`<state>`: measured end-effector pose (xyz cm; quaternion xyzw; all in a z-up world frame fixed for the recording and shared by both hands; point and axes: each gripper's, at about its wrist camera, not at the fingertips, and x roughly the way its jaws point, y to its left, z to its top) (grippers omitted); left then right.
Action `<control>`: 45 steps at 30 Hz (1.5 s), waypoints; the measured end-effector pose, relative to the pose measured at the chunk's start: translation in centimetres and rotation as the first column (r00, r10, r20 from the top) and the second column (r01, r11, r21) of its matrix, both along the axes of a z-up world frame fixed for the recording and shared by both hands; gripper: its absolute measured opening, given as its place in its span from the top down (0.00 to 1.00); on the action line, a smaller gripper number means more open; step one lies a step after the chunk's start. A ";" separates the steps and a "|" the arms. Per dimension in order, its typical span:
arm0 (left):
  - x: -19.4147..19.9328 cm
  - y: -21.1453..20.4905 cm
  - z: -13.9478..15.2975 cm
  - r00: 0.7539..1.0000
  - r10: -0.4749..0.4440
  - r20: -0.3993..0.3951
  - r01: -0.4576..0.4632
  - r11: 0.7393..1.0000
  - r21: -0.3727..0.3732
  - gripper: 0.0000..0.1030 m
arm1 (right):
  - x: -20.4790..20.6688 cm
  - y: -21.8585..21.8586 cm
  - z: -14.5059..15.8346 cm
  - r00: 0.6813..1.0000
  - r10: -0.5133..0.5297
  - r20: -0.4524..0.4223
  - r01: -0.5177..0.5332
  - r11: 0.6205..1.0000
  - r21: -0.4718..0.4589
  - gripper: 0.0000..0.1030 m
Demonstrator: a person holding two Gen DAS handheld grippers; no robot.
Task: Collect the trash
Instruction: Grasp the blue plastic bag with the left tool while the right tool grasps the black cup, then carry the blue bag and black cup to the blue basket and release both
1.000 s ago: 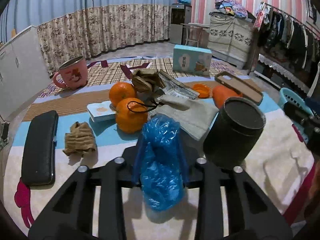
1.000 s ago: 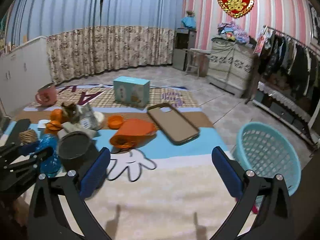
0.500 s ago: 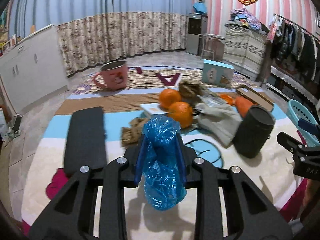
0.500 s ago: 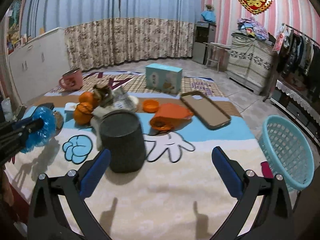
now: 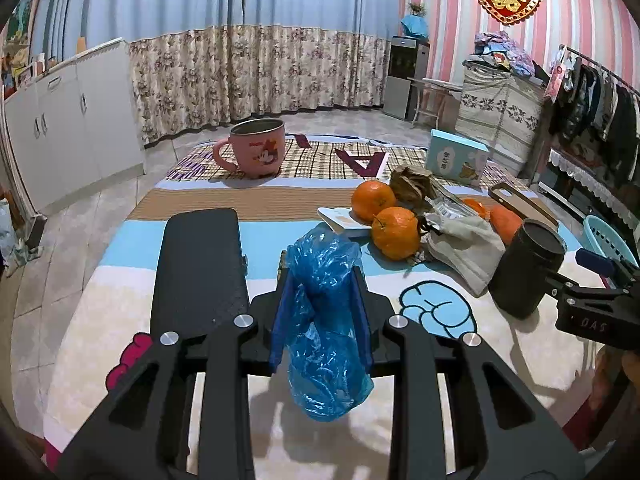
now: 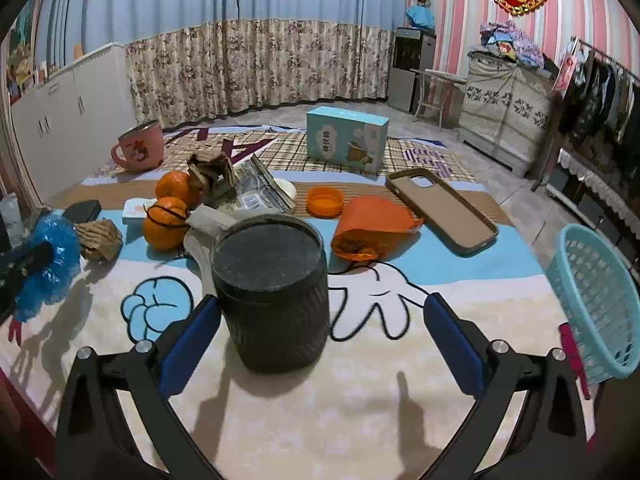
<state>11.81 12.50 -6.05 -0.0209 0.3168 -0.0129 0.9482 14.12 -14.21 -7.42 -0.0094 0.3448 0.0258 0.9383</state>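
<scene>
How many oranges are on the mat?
2 whole oranges: the far orange sits beside the crumpled brown paper, the near orange beside the grey cloth. More may be hidden.

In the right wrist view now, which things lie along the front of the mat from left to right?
Blue plastic bag held in the left tool → crumpled brown paper → dark round container → light blue basket.

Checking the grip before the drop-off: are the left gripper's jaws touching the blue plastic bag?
Touching. The left wrist view shows the left gripper with both jaws pressed against the crumpled blue plastic bag.
</scene>
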 end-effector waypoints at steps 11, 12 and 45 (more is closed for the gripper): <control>0.9 -0.8 0.6 1.000 -0.001 0.001 0.001 1.000 0.000 0.74 | 0.3 0.5 0.0 0.993 0.118 -0.001 -0.118 0.992 0.054 0.43; 0.9 -1.1 0.7 1.000 0.000 0.001 0.000 1.000 0.005 0.74 | 0.3 0.1 0.1 0.993 0.116 0.002 -0.116 0.991 0.066 0.43; 2.9 -23.2 6.2 0.962 -0.261 0.080 0.260 0.965 0.020 0.76 | -4.4 -25.9 8.1 0.963 -0.219 0.156 0.217 0.976 0.029 0.43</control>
